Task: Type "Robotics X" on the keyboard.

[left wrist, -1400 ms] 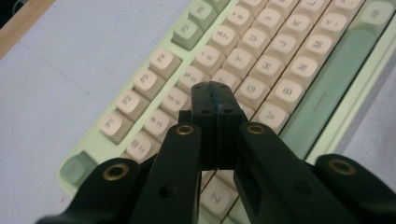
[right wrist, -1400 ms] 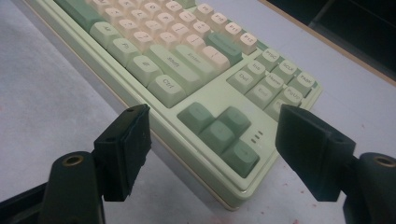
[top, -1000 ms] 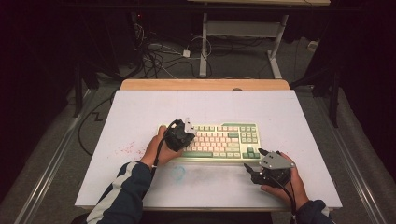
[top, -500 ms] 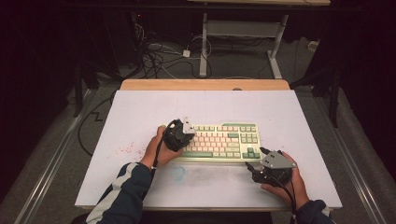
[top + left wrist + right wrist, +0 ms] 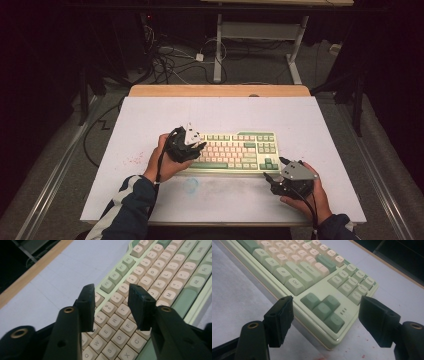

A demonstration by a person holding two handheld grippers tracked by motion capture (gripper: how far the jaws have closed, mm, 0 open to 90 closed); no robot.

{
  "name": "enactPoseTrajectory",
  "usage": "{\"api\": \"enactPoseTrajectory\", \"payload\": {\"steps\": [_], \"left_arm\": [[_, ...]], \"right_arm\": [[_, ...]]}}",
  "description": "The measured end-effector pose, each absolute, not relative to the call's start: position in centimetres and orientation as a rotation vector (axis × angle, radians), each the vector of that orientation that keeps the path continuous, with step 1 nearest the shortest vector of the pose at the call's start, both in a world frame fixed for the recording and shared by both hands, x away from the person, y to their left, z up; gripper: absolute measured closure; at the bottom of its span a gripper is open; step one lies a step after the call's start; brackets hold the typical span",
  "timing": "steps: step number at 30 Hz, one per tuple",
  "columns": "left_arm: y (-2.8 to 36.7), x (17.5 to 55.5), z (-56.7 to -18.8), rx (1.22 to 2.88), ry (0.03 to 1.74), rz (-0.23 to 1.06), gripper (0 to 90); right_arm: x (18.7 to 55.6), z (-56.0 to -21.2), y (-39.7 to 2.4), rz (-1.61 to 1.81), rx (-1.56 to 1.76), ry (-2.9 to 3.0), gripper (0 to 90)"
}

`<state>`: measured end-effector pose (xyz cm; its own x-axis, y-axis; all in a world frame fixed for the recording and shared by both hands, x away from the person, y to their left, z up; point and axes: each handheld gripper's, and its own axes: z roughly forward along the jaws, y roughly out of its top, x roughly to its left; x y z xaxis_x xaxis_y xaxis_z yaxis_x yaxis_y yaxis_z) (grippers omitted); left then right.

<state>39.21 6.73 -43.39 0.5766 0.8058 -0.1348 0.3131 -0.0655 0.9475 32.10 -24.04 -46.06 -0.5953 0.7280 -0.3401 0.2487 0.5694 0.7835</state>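
Left gripper sits over the left end of the keyboard, held from the left by the left hand, tilted down toward the keys. Its fingers have just been opening; they stand moderately apart above the letter rows, nothing gripped. Right gripper rests low near the keyboard's front right corner; its fingers are wide, flanking the arrow keys without contact. Keyboard lies mid-bench. From above, both finger pairs are hard to make out; key legends read only in the gripper views.
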Motion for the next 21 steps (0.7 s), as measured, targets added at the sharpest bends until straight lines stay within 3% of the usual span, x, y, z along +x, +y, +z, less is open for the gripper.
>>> {"api": "enactPoseTrajectory", "payload": {"steps": [2,11,21], "left_arm": [[6.8,39.0,-43.3,1.640,0.947,0.538,45.4],[7.4,38.5,-43.1,1.616,0.931,0.558,26.8],[8.7,37.5,-43.3,1.617,0.889,0.587,22.0]], "right_arm": [[32.1,-46.1,-24.0,0.926,0.775,2.134,29.6],[32.1,-46.0,-23.9,0.934,0.769,2.133,29.6],[32.1,-45.9,-23.9,0.936,0.768,2.133,29.4]]}}
